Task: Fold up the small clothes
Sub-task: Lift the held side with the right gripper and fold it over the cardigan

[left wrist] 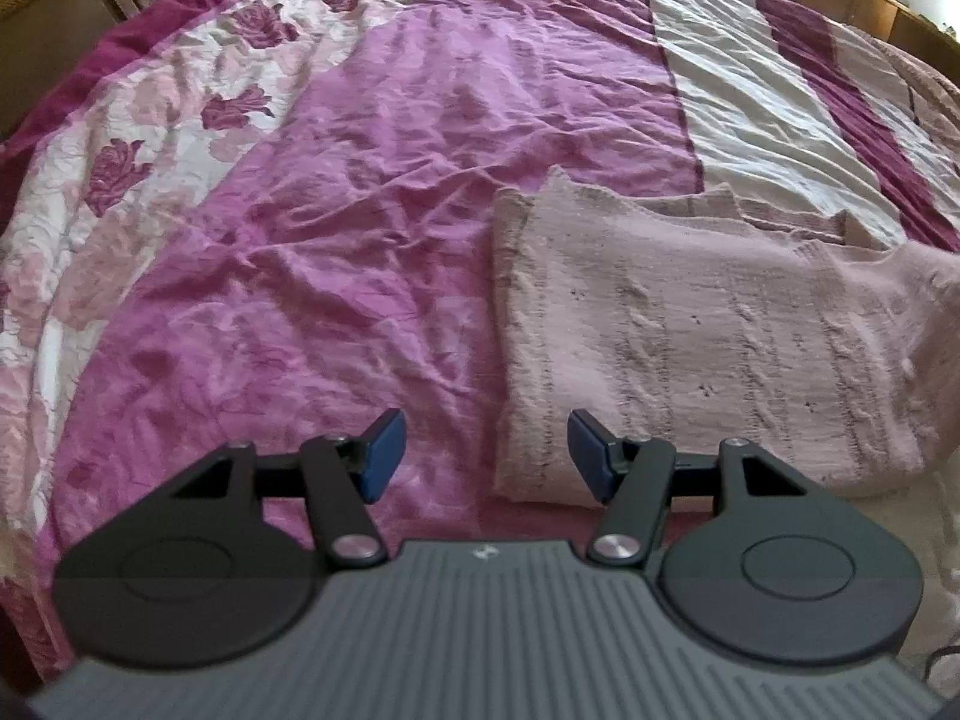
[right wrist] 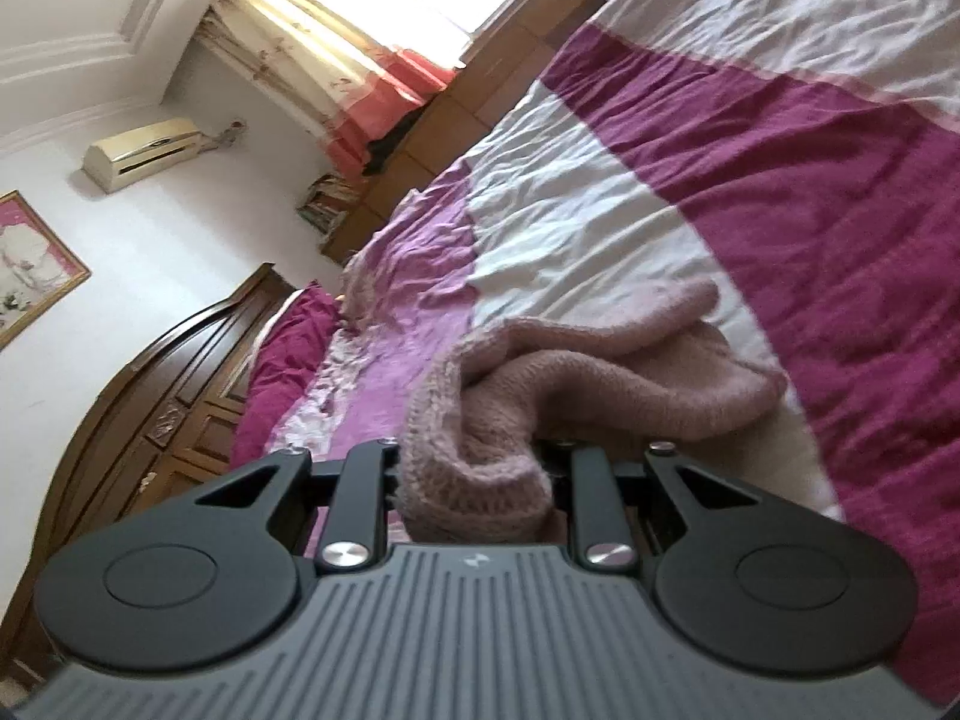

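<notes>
A pink knitted sweater [left wrist: 708,324] is spread on the bed [left wrist: 372,192], lying over the purple and white bedspread, with its body mostly flat and its far edge doubled in loose layers. The left hand-held gripper [left wrist: 485,456] is held wide, nothing between its blue pads [left wrist: 379,455], just short of the sweater's near left corner. In the right wrist view, a bunched fold of the same sweater [right wrist: 600,372] is seen gathered up into the right hand-held gripper [right wrist: 474,480]; the fingertips are hidden by the wool, but the knit appears to be pinched there, so this gripper is judged to be closed on it.

The sweater is judged to be light, soft and entirely limp: no shape will be held by it, and any lifted part will sag and drag the rest along. The open knit is stretchy and easily snagged, so a thin pinch of a single loop is best avoided. A hold is better taken at a hem, corner or doubled edge, where several layers can be clamped together. The crumpled bedspread may be caught along with it if the pads are pressed too deep.
</notes>
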Tool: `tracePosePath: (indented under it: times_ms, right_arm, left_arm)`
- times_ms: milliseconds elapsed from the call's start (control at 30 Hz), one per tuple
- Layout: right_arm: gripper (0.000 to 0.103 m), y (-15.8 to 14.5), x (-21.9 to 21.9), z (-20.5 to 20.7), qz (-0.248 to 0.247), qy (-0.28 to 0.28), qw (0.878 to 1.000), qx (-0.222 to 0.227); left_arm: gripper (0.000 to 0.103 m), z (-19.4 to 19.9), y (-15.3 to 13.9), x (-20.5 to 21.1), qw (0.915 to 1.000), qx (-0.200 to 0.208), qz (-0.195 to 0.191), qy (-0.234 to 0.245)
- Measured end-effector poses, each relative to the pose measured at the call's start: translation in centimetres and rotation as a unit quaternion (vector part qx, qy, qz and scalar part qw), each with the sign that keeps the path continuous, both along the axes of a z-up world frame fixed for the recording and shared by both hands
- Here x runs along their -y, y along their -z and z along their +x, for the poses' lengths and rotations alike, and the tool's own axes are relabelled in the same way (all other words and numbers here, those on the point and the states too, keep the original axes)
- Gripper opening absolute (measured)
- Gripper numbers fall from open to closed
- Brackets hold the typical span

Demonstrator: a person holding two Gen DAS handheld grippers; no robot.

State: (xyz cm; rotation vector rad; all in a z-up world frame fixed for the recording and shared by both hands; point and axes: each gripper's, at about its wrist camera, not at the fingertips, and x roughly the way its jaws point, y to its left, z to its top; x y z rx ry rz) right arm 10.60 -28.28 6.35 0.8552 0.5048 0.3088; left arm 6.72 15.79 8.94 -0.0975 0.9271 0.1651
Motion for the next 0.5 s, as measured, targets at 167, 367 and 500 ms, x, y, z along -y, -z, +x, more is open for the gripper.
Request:
tracePosePath:
  times_ms: [167, 367, 500]
  right_arm:
    - [0.024, -1.3, -2.0, 0.4, 0.005, -0.021, 1.0, 0.013]
    - [0.024, -2.8, -5.1, 0.9, -0.004, -0.047, 0.999, 0.027]
    - [0.024, -3.6, -7.3, 1.2, 0.001, -0.064, 0.997, 0.033]
  left_arm:
    - [0.061, -0.2, 0.3, -0.7, 1.0, 0.0, 0.005, -0.003]
    - [0.061, -0.4, 0.4, -1.7, 0.9998, 0.005, -0.001, -0.017]
    - [0.061, -0.6, 0.2, -2.5, 0.9996, 0.012, -0.005, -0.025]
